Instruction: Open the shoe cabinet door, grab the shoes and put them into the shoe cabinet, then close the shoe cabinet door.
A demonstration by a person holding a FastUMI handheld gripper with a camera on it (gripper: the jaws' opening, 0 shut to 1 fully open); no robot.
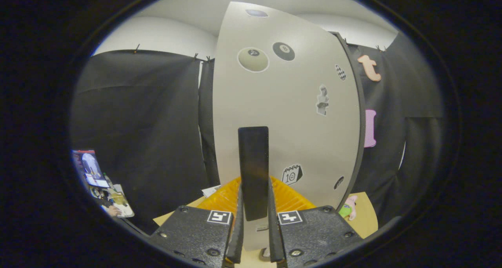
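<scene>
The white shoe cabinet door point(286, 115), dotted with stickers, stands straight ahead and very close. Its tall black handle point(253, 170) runs down between my two fingers point(239, 221). My gripper point(255, 225) is shut on that handle, a finger pressing each side of its lower end. Behind the handle's base an orange ribbed surface point(290, 199) shows, low against the door. No shoes can be made out.
A tan wooden tabletop point(366, 215) lies under the cabinet, with a small pink and green toy point(348, 208) at the door's right foot. A white paper point(210, 191) lies left of the orange surface. Magazines point(102, 183) hang low on the left.
</scene>
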